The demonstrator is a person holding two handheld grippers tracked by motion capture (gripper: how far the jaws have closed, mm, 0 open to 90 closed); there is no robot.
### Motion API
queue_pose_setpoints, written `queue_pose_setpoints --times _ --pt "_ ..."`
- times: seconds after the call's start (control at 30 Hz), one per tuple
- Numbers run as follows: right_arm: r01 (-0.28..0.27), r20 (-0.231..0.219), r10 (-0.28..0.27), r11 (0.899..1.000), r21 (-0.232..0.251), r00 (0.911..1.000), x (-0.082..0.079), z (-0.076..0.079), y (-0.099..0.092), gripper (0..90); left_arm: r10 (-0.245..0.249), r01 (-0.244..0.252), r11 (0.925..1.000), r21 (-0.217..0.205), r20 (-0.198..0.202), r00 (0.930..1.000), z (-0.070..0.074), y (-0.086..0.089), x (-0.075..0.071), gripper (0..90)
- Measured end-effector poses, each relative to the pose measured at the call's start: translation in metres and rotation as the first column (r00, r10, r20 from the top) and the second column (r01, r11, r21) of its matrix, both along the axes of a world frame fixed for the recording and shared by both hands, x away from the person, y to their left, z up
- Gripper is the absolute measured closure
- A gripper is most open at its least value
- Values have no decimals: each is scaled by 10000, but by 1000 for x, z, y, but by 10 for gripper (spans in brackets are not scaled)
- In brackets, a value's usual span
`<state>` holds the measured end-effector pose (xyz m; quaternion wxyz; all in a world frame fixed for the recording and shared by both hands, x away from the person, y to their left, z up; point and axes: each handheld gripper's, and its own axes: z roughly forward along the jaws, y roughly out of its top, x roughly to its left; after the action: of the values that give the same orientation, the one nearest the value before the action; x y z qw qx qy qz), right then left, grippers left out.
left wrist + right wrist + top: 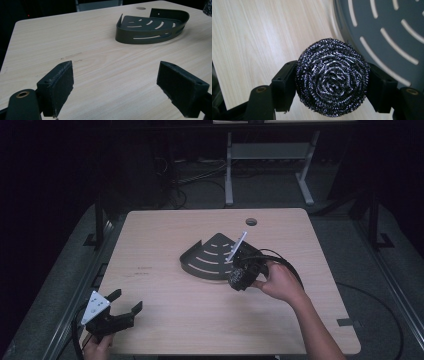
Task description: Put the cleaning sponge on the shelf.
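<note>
My right gripper (333, 87) is pinching the steel wool scourer (332, 80), a round coil of dark metal wire, with one finger pressed into each side of it, so the ball sits squarely between the fingers (284, 85) and faces outward along them. In the high view that gripper (243, 274) hangs just at the near right rim of the dark slotted corner caddy (212, 257), which lies near the middle of the desk (165, 320), a little toward the far edge. From the scourer the caddy's slotted floor (387, 30) lies ahead and to one side, very close, its curved wall running past the ball, so I judge the coming move to be a short carry over that wall and down onto the slots. My left gripper (116, 312) rests near the near left corner of the desk, its fingers (58, 85) spread wide with nothing between them, well apart from the caddy (152, 26), so the right hand is much the nearer one for this
</note>
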<state>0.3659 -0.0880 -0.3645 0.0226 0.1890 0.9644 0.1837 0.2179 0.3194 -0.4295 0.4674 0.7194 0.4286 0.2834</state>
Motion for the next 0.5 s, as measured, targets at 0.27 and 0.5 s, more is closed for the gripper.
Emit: queue_pose_setpoints --times 0.27,0.5 --pt "-61 -124 63 9999 115 9999 12 10 7 321 -2 2 10000 26 15 10000 0 0 0 133" --pt "5 -325 -8 10000 -93 9995 28 13 13 321 23 -23 10000 5 14 10000 0 2 0 133"
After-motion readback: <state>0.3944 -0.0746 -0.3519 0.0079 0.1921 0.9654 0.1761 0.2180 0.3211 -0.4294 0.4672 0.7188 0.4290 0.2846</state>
